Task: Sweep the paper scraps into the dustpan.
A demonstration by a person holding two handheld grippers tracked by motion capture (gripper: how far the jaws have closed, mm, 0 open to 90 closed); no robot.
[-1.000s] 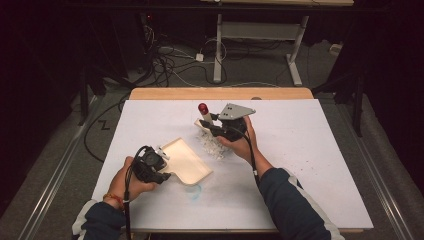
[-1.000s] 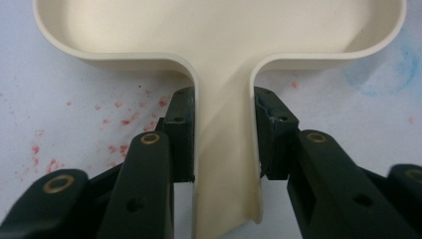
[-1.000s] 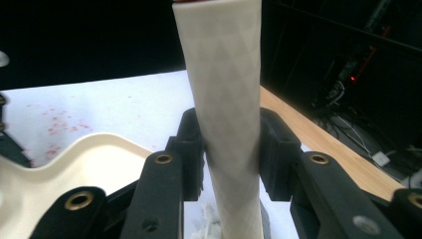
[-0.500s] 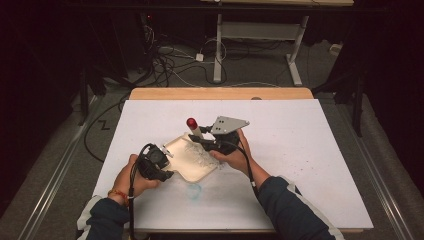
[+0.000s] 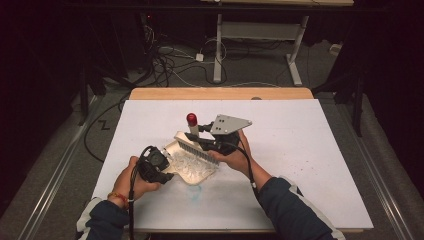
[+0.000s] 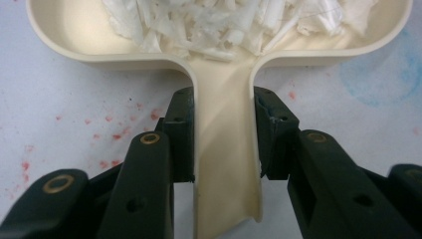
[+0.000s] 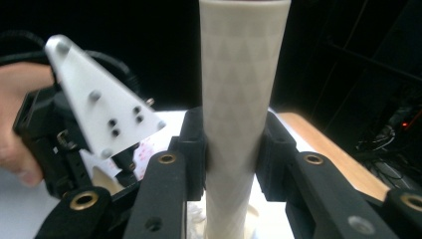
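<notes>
Beyond the white table, cables cross the floor.

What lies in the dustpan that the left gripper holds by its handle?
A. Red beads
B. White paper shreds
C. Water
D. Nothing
B: the left gripper is clamped on the handle of the dustpan, whose tray holds a heap of white shreds.

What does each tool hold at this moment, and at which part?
The left tool clamps the cream plastic dustpan by its handle. The right tool clamps the cream-handled brush with the red end around its handle.
</notes>
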